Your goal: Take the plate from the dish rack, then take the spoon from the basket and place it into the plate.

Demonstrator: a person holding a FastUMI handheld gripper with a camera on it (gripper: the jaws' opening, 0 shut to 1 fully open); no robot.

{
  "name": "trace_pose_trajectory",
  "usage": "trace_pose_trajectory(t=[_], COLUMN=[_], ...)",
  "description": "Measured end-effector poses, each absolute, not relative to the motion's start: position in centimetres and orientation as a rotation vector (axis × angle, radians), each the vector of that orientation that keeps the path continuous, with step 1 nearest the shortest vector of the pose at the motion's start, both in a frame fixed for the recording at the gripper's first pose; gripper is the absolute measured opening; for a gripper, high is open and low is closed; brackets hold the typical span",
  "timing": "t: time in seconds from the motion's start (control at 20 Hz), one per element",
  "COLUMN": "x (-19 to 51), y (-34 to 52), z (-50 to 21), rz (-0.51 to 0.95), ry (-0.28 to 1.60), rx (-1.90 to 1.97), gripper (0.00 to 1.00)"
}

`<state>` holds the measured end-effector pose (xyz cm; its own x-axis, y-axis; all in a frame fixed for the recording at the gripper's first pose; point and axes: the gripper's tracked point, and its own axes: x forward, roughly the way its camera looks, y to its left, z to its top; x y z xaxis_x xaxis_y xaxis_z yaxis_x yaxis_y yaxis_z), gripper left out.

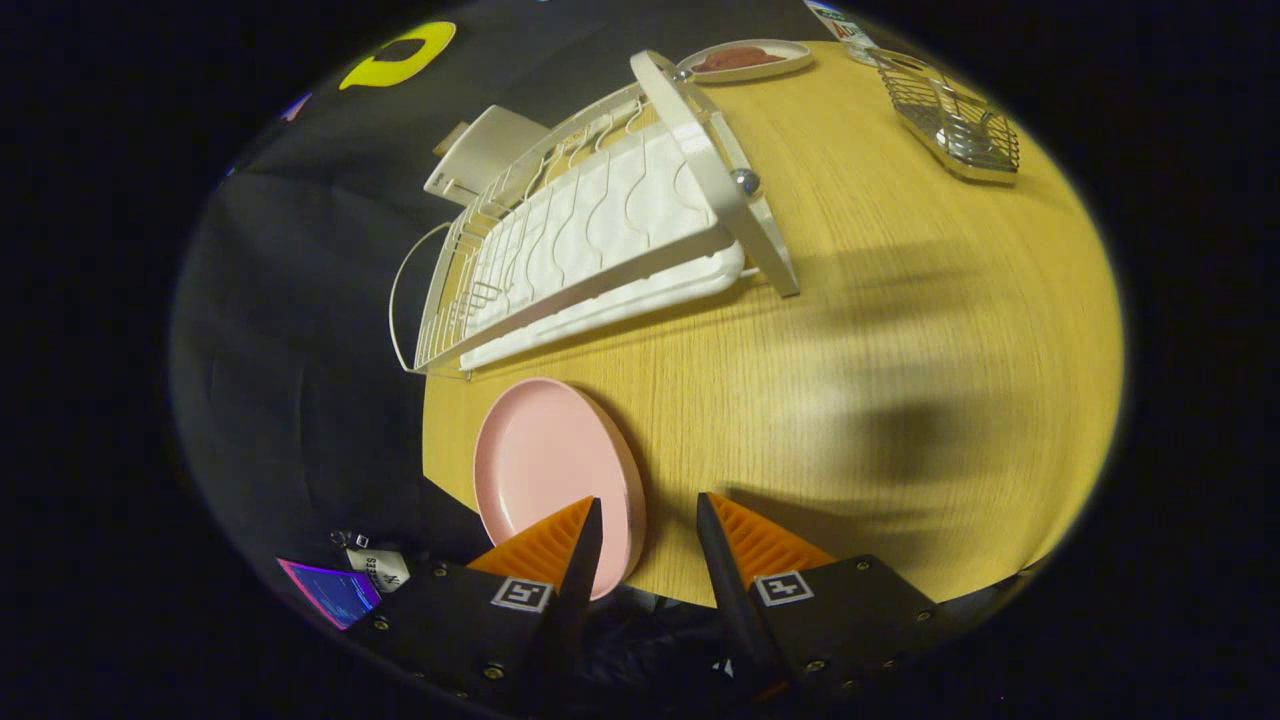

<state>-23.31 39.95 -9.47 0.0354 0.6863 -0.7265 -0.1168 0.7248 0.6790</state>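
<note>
With the pink plate (545, 465) lying on the table (900, 350), the gripper (648, 515) hung spread and empty; the far-right basket's (955, 118) spoon seemingly came next.

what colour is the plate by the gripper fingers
Pink. The plate lies on the wooden table, best seen in the gripper view.
</note>
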Motion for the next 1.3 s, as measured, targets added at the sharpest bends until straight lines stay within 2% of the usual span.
trace_pose_trajectory(t=[0.25,0.6,1.05,1.3], x=[-18.5,-10.4,-3.3,0.5], y=[35.4,25.8,18.2,16.8], z=[-6.7,-3.5,-5.4,-6.2], rz=[0.557,0.314,0.069,0.003], ry=[1.212,0.974,0.876,0.839], rx=[0.508,0.511,0.551,0.612], gripper=[0.59,0.59,0.59,0.59])
